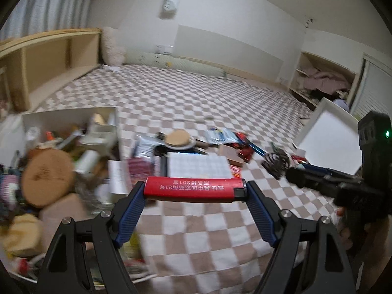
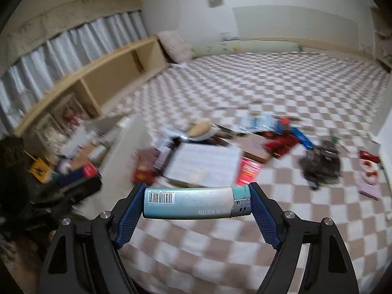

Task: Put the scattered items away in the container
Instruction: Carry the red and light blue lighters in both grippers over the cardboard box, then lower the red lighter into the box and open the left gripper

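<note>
Two lighters gripped, one per gripper, both above the checkered bedspread point(image 1: 196, 232).
Left gripper point(image 1: 194, 191) clamps red lighter point(image 1: 193, 189) end to end; right gripper point(image 2: 197, 202) clamps teal lighter point(image 2: 193, 202) likewise; white container point(image 1: 73, 116) sits left, already heaped; more clutter, incl. white pad point(image 1: 198, 167), scattered just beyond.
</note>
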{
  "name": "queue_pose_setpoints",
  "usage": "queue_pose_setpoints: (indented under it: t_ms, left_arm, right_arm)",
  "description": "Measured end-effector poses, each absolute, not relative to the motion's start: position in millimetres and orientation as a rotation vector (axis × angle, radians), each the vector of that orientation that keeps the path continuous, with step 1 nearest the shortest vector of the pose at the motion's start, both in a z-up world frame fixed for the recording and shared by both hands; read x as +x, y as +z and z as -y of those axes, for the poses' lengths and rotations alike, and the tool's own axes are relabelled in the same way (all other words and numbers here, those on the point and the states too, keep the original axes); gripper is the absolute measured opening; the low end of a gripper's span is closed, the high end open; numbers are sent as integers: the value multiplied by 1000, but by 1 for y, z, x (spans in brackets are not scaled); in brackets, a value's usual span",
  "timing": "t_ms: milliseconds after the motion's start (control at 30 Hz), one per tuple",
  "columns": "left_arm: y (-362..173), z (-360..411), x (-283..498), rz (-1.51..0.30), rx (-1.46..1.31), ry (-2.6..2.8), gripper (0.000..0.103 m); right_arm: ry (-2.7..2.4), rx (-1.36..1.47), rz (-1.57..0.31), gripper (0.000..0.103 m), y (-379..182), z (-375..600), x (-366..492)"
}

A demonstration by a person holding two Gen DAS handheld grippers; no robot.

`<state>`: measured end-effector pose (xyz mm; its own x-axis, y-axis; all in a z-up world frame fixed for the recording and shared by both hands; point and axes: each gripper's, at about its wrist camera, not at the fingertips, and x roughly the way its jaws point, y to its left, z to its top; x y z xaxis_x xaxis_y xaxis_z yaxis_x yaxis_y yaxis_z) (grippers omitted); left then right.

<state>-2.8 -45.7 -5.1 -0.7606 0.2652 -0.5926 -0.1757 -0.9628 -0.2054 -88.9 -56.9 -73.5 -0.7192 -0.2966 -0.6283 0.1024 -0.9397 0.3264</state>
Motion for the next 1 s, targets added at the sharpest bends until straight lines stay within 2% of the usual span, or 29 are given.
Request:
queue_pose_setpoints:
  t_ms: [300, 467, 633, 1000]
  left_arm:
    - [5, 118, 12, 222, -1013, 2918, 81]
    - [9, 166, 16, 302, -1040, 3019, 81]
    - [11, 205, 27, 406, -1051, 3063, 81]
    - [20, 250, 51, 445, -1094, 3112, 81]
  right_arm:
    - [-2560, 967, 371, 83, -40, 114, -121]
    - [-2502, 950, 332, 83, -30, 146, -139]
    - [-2445, 957, 318, 83, -27, 172, -155]
    - [-2294, 1006, 265, 83, -28, 234, -186]
